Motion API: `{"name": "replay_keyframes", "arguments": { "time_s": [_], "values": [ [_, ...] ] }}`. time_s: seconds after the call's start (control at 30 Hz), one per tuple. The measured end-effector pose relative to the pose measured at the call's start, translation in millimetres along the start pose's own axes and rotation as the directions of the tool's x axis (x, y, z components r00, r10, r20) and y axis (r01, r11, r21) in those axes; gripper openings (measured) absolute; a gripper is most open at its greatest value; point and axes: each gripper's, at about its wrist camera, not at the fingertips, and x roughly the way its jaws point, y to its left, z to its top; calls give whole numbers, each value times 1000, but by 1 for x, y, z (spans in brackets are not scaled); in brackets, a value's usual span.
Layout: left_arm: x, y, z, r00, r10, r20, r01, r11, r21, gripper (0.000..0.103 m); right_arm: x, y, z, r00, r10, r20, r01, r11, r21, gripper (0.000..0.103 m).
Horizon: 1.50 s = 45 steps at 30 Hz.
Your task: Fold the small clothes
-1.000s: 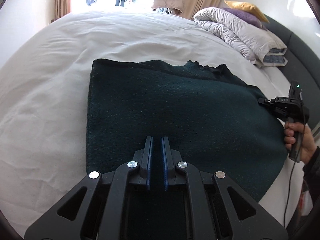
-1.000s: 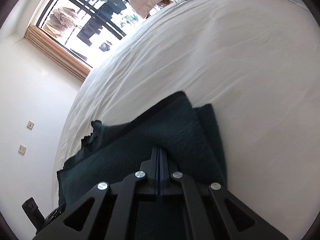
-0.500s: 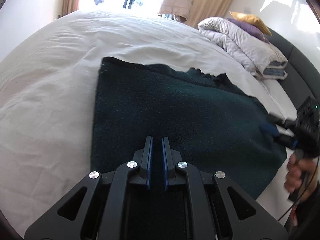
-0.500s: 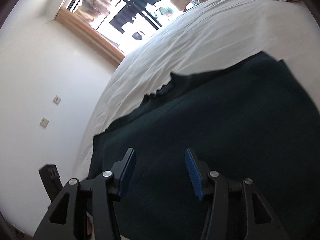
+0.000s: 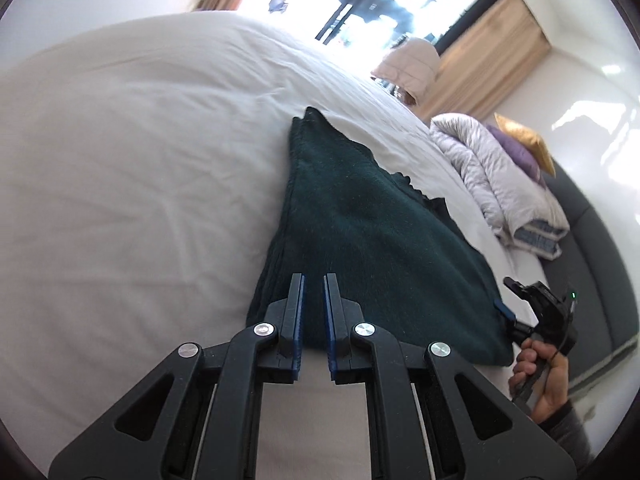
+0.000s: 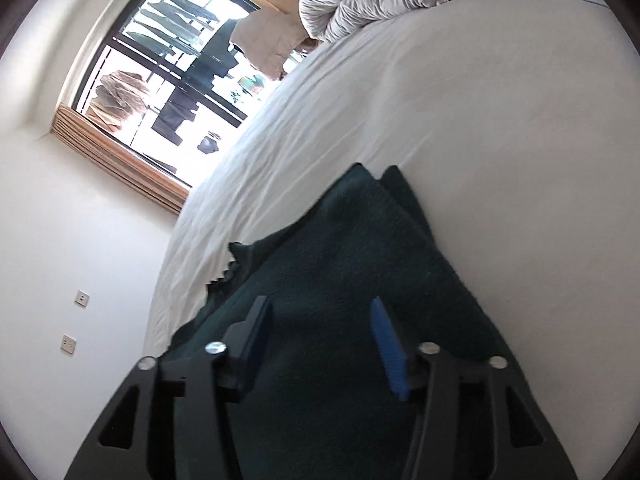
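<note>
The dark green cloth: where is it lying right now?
The dark green cloth lies folded on the white bed sheet, ahead of the left gripper and under the opening right gripper.

A big bed [image 5: 140, 168] with a white sheet fills most of the room. At its head lies a rolled-up grey quilt [image 5: 500, 176], with a purple pillow [image 5: 516, 148] and a gold pillow [image 5: 524, 140] on top. A dark grey headboard [image 5: 592, 248] curves behind them. A large window [image 6: 168, 76] with black bars lets in bright sun, and tan curtains [image 5: 488, 52] hang at its side. The walls [image 6: 60, 240] are white, with two small switches [image 6: 76, 320].
</note>
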Motion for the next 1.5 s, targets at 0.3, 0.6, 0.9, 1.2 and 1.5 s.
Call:
{"name": "replay_keyframes", "arguments": {
  "time_s": [0.3, 0.6, 0.9, 1.2, 1.5],
  "values": [
    [-4, -2, -48, 991, -109, -76, 91, 973, -211, 23, 44, 102, -46, 937, 249, -244, -287, 949, -131, 61],
    [33, 12, -17, 982, -182, -54, 156, 935, -317, 24, 75, 95, -52, 928, 208, -310, -230, 972, -38, 44],
    [45, 16, -4, 972, -235, -26, 216, 926, -309, 24, 102, 77, -55, 934, 113, -340, -143, 988, -62, 14],
    [8, 16, -44, 991, -107, 77, 128, 927, -353, 24, 107, 57, -56, 931, 136, -338, -144, 990, 1, 0],
    [3, 37, -60, 975, -154, 162, 214, 852, -478, 24, 105, 53, -57, 925, 164, -342, -165, 986, 26, 0]
  ]
}}
